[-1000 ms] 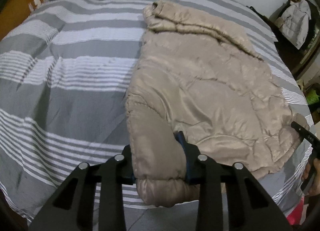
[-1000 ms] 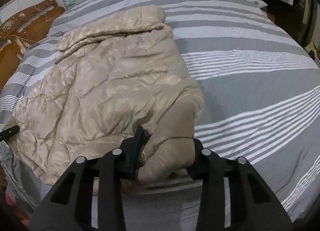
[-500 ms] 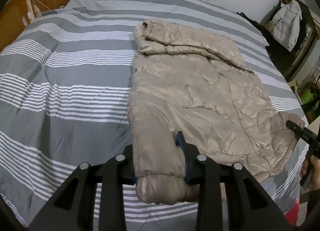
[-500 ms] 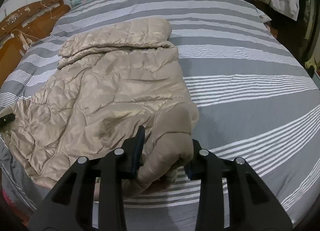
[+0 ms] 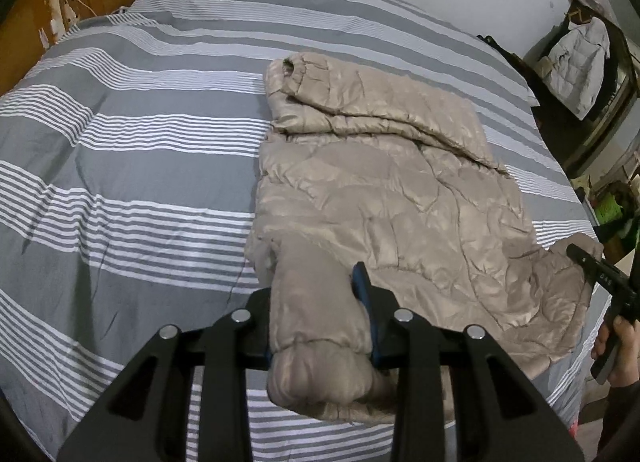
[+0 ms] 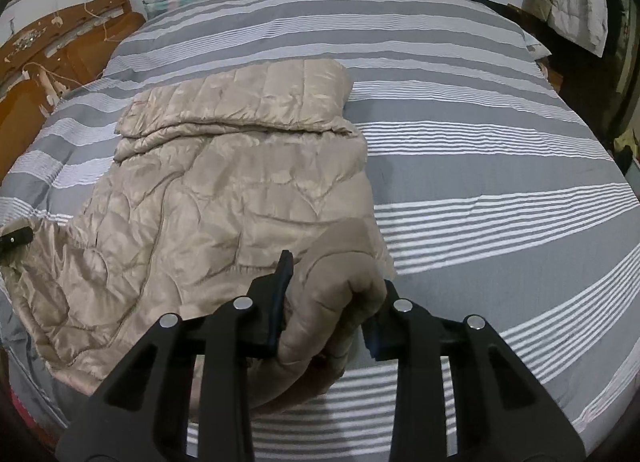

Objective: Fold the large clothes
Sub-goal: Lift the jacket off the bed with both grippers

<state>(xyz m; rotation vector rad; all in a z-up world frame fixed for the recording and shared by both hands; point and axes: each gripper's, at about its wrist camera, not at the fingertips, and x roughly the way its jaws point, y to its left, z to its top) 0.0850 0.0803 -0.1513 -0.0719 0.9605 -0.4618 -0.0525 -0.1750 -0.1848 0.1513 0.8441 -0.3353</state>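
A beige quilted puffer jacket (image 5: 384, 198) lies on the grey and white striped bed, with one folded band across its far end. My left gripper (image 5: 320, 294) is shut on the jacket's near left corner roll. My right gripper (image 6: 332, 290) is shut on the jacket's near right corner (image 6: 336, 282). The jacket's body (image 6: 224, 198) spreads left of it in the right wrist view. The right gripper's tip (image 5: 588, 262) shows at the right edge of the left wrist view, touching the jacket's other corner.
The striped duvet (image 5: 120, 150) covers the whole bed. A wooden headboard (image 6: 52, 54) stands at the far left. A pale jacket (image 5: 576, 62) hangs on dark furniture at the far right. A small teal pillow (image 6: 168, 2) lies by the wall.
Both grippers have pulled back and risen with the jacket's near corners held. The jacket looks smaller and farther away, and more of the bed shows.
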